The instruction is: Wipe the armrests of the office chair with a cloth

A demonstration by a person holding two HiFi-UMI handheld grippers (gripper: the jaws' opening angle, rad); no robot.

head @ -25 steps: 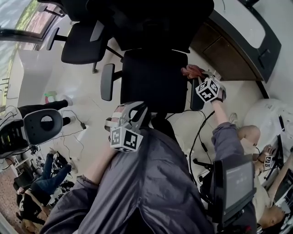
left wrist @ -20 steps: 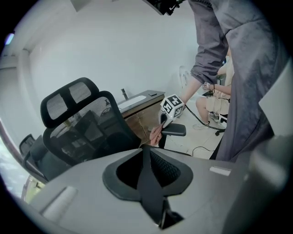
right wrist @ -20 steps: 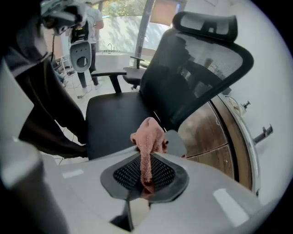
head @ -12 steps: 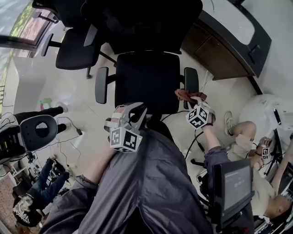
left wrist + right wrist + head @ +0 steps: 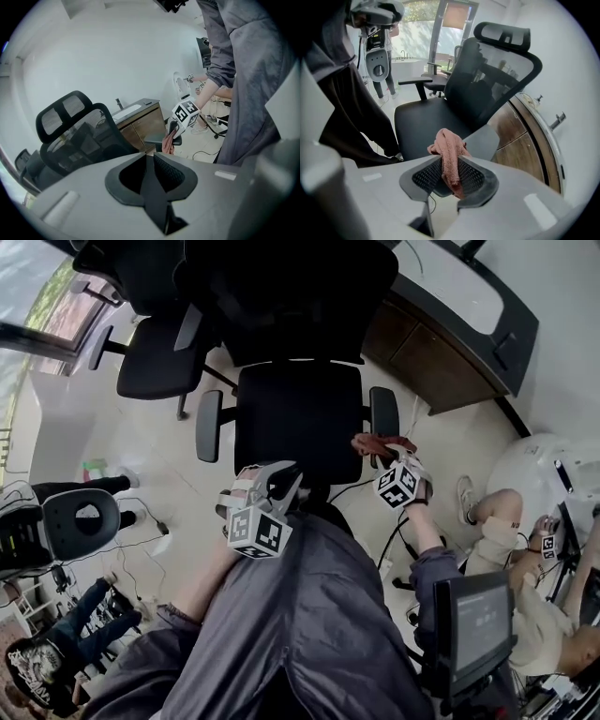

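Observation:
The black office chair (image 5: 298,418) stands in front of me, with its right armrest (image 5: 383,413) and left armrest (image 5: 208,425). My right gripper (image 5: 382,457) hovers at the near end of the right armrest. Its jaws are opening, and the pink cloth (image 5: 449,145) still hangs loosely between them above the grey armrest pad (image 5: 483,139). The left gripper view shows the same cloth (image 5: 169,144) dangling under the right gripper's marker cube (image 5: 185,114). My left gripper (image 5: 274,486) stays near the seat's front edge, shut, with nothing in it.
A second black chair (image 5: 155,343) stands at the upper left. A wooden cabinet with a dark top (image 5: 431,362) runs along the right behind the chair. A seated person (image 5: 520,549), a monitor (image 5: 473,620) and floor cables (image 5: 394,540) crowd the right side.
My right gripper has slid with the cloth from the far end of the right armrest to its near end. The left gripper has hardly moved.

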